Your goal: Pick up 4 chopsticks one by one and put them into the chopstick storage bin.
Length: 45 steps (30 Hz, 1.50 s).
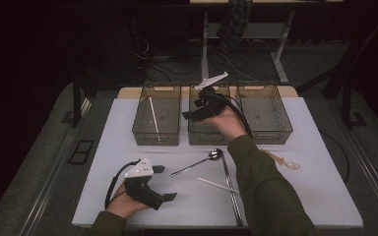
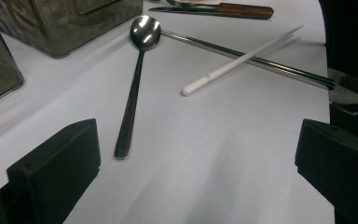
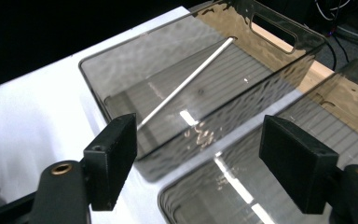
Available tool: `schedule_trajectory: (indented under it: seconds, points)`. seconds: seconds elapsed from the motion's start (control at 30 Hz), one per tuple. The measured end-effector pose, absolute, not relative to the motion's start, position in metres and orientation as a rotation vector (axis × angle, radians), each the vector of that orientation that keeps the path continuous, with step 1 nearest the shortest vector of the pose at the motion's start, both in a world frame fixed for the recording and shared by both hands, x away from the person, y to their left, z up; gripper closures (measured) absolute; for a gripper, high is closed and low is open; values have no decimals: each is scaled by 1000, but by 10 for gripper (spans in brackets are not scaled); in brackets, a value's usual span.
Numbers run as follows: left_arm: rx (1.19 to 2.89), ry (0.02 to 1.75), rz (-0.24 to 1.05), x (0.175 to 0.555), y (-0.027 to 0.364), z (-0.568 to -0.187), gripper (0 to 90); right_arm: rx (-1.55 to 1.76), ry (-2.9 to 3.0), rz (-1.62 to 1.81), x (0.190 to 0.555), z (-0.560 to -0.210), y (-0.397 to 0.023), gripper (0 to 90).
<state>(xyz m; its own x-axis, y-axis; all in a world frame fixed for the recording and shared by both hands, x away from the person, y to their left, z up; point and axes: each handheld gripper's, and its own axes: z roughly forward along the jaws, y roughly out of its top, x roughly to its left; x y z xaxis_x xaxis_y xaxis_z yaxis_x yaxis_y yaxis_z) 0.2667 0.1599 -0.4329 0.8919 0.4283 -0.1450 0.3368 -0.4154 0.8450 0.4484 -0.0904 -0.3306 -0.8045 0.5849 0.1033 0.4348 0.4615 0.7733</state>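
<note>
My right gripper (image 1: 191, 111) hovers over the middle bin (image 1: 206, 133), pointing left, open and empty. In the right gripper view its jaws (image 3: 198, 163) stand wide apart above the gap between the left bin (image 3: 98, 63) and the middle bin (image 3: 349, 116). A white chopstick (image 3: 186, 84) lies slanted inside the left bin (image 1: 156, 135). My left gripper (image 1: 165, 183) rests at the front left of the table, open with nothing between its jaws (image 2: 196, 172). Ahead of it lie a metal spoon (image 2: 135, 88), a white chopstick (image 2: 240, 58) and a metal chopstick (image 2: 200, 43) crossing under it.
A third smoky bin (image 1: 264, 129) stands at the back right. A wooden spoon (image 1: 283, 161) lies on the white mat (image 1: 320, 191) right of my right forearm. A wooden-handled utensil (image 2: 242, 10) lies beyond the chopsticks. Dark floor and table legs sit behind the table.
</note>
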Motion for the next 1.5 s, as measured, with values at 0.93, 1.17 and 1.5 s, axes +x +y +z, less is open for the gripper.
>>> schedule_trajectory:
  seconds: [0.93,1.17,1.5]
  points:
    - [2037,557,112,266,160,-433,0,722,2583,1265,393,-348,-148,94]
    - [2036,561,107,266,160,-434,0,702,2580,1300,370,-356,-168,94]
    - [2041,560,110,266,159,-434,0,697,2581,1320,337,-371,-195,95]
